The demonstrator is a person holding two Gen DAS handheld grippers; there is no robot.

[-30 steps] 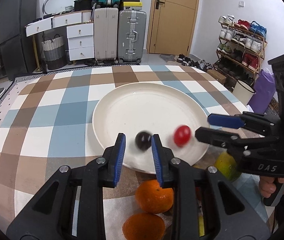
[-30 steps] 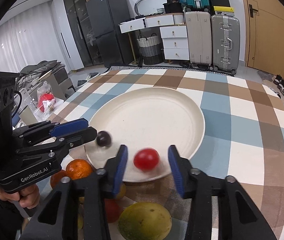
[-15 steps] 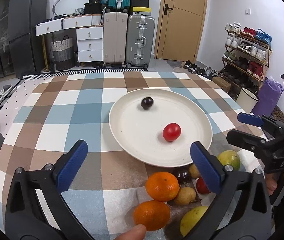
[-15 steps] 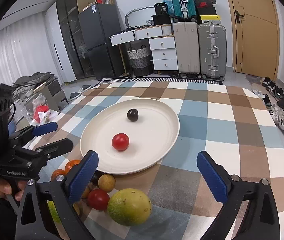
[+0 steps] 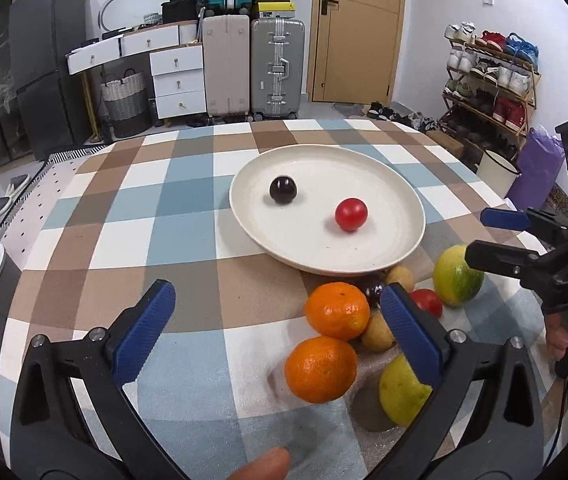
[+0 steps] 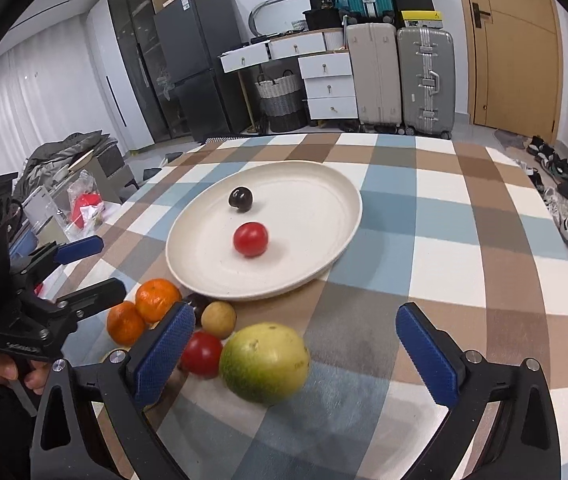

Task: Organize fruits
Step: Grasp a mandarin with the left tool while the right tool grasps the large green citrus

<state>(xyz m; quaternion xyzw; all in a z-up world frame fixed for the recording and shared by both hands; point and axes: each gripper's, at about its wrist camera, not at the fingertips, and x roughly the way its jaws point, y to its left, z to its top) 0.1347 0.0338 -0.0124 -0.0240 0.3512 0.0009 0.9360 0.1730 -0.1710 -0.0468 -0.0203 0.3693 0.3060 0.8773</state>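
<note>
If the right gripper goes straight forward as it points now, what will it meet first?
Probably the green-yellow fruit: it lies just ahead of the open right gripper, toward its left finger. Depth is hard to judge here.

two fruits (image 5: pixel 283 190) on plate (image 5: pixel 383 256), fruit pile (image 5: pixel 337 311) before it

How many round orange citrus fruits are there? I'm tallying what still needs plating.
2, both off the white round plate, side by side on the checked tablecloth: one nearer the plate, one nearer the camera. The crowded pile may hide others.
</note>
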